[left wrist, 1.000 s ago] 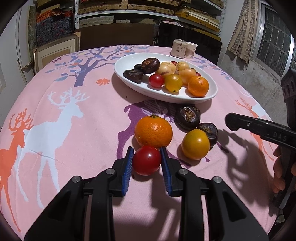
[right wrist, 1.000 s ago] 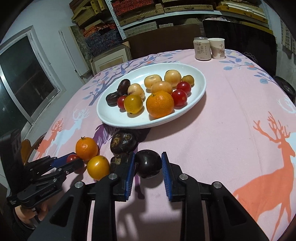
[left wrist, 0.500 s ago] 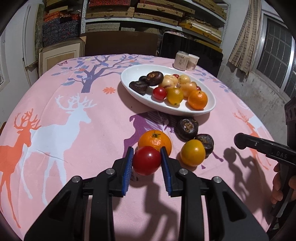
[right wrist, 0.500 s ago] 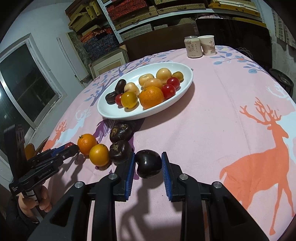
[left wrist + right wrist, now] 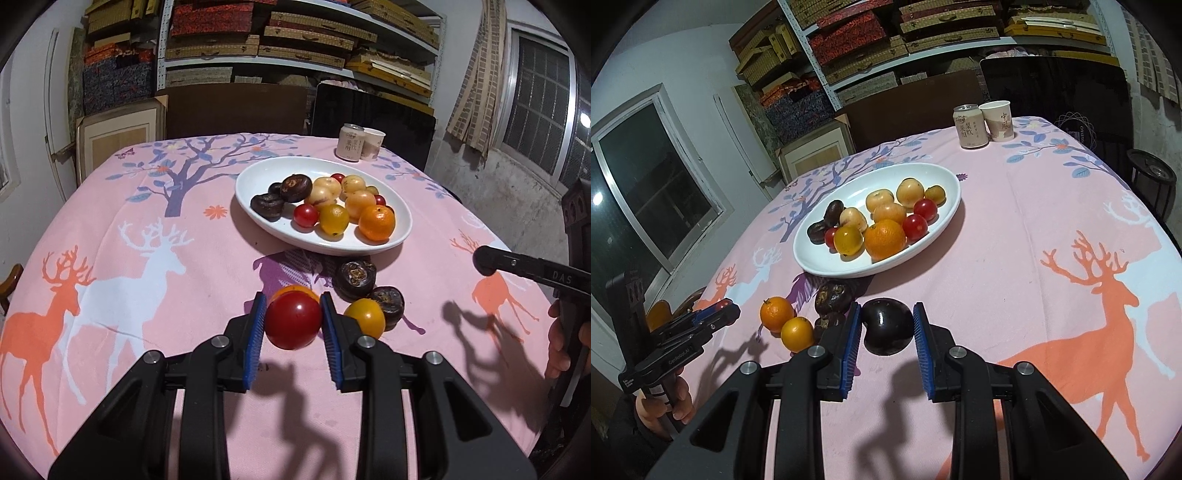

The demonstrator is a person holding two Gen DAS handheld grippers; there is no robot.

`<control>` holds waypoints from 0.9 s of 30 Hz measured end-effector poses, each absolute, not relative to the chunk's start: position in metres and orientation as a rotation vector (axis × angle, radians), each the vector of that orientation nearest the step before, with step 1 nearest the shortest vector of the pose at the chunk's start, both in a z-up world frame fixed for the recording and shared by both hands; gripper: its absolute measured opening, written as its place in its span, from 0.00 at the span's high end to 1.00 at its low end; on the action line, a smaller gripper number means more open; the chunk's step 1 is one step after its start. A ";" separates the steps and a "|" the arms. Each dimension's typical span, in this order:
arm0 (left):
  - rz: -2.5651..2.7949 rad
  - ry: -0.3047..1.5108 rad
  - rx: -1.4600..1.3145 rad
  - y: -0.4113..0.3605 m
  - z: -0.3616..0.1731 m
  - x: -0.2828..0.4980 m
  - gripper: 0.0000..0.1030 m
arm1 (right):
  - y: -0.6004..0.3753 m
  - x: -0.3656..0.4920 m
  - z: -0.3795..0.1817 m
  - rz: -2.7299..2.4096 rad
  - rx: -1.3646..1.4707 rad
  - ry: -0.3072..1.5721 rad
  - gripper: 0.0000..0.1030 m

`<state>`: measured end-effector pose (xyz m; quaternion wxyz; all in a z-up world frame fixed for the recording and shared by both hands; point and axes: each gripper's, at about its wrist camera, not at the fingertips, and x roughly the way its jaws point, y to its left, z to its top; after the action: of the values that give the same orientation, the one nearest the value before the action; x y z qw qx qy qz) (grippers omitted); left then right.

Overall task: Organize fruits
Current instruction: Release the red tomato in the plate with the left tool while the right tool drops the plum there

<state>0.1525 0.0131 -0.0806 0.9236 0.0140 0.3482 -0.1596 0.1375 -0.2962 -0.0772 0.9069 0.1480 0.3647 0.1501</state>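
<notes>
A red tomato [image 5: 293,319] is clamped between the blue pads of the left tongs [image 5: 293,325] and is held above the pink cloth of the bench [image 5: 110,229], with its shadow seen on the cloth below. A dark purple fruit [image 5: 887,326] is clamped in the same way by the right tongs [image 5: 887,332], also lifted off the cloth. On the bench, just in front of the white oval dish [image 5: 827,266], four fruits are left close together: an orange [image 5: 776,313], a yellow fruit [image 5: 796,333] and two dark brown fruits [image 5: 833,295], which are touching or nearly touching. In the dish a second orange [image 5: 885,238], red tomatoes, a yellow fruit, pale yellow-pink fruits and some dark fruits are gathered. A can [image 5: 970,125] and a paper cup [image 5: 997,120] are placed side by side at the far edge of the bench, well apart from the dish.
</notes>
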 end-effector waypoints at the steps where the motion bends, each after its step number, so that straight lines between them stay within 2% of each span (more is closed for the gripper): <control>1: -0.330 0.712 0.038 0.010 -0.078 0.154 0.72 | -0.296 0.141 -0.076 0.311 0.302 0.754 0.72; 11: -0.341 0.710 0.171 -0.054 -0.060 0.234 0.72 | -0.278 0.230 -0.033 0.330 0.271 0.758 0.72; 20: -0.325 0.806 0.167 -0.067 -0.093 0.301 0.72 | -0.236 0.315 -0.061 0.322 0.229 0.865 0.71; 21: -0.321 0.810 0.167 -0.067 -0.095 0.303 0.71 | -0.232 0.318 -0.064 0.319 0.221 0.874 0.71; 22: -0.314 0.811 0.162 -0.064 -0.096 0.304 0.63 | -0.230 0.319 -0.066 0.319 0.221 0.878 0.69; 23: -0.308 0.803 0.143 -0.060 -0.094 0.303 0.58 | -0.229 0.319 -0.067 0.320 0.227 0.876 0.62; 25: -0.307 0.768 0.110 -0.051 -0.086 0.295 0.42 | -0.230 0.311 -0.063 0.324 0.234 0.848 0.60; 27: -0.313 0.731 0.100 -0.043 -0.078 0.282 0.36 | -0.231 0.299 -0.058 0.326 0.211 0.826 0.59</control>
<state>0.2816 -0.0430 -0.0776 0.9207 0.0486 0.3560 -0.1523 0.2987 -0.2307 -0.0581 0.8976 0.1021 0.3988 0.1574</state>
